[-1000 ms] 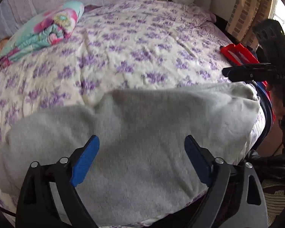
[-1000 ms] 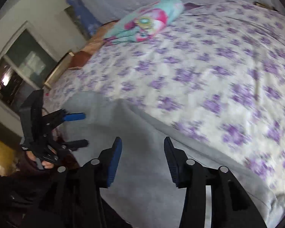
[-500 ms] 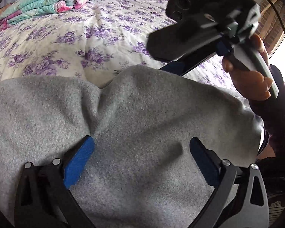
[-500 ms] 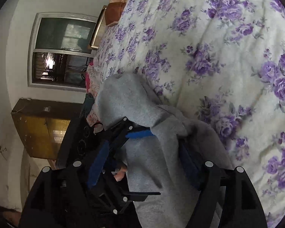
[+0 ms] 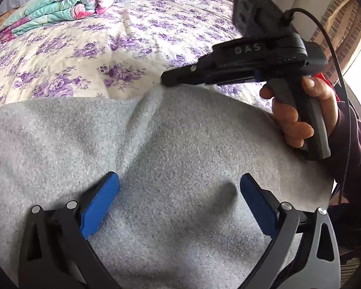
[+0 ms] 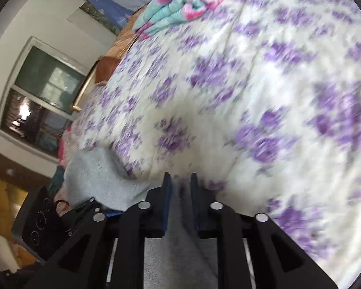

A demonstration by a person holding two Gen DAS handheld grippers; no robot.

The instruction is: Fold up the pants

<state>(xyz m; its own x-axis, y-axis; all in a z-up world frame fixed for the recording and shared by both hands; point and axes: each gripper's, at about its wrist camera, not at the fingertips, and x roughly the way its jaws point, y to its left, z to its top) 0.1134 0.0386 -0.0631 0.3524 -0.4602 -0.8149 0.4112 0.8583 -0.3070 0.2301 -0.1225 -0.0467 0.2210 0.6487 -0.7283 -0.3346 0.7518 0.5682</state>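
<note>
Grey pants (image 5: 170,149) lie spread on the near edge of a bed. My left gripper (image 5: 179,192) is open, its blue pads straddling the cloth just above it. My right gripper (image 5: 166,80) reaches in from the right and is shut on the far edge of the pants, lifting a small ridge of cloth. In the right wrist view the right gripper (image 6: 180,183) pinches a fold of the grey pants (image 6: 178,240) between nearly closed jaws. The view is blurred.
The bedspread (image 5: 89,48) is cream with purple flowers and stretches beyond the pants. A folded turquoise and pink blanket (image 5: 60,2) lies at the far left. A window (image 6: 36,101) and a wooden bed frame are to the left in the right wrist view.
My right gripper has closed on the far edge of the pants and turned over. My left gripper stays open over the cloth.
</note>
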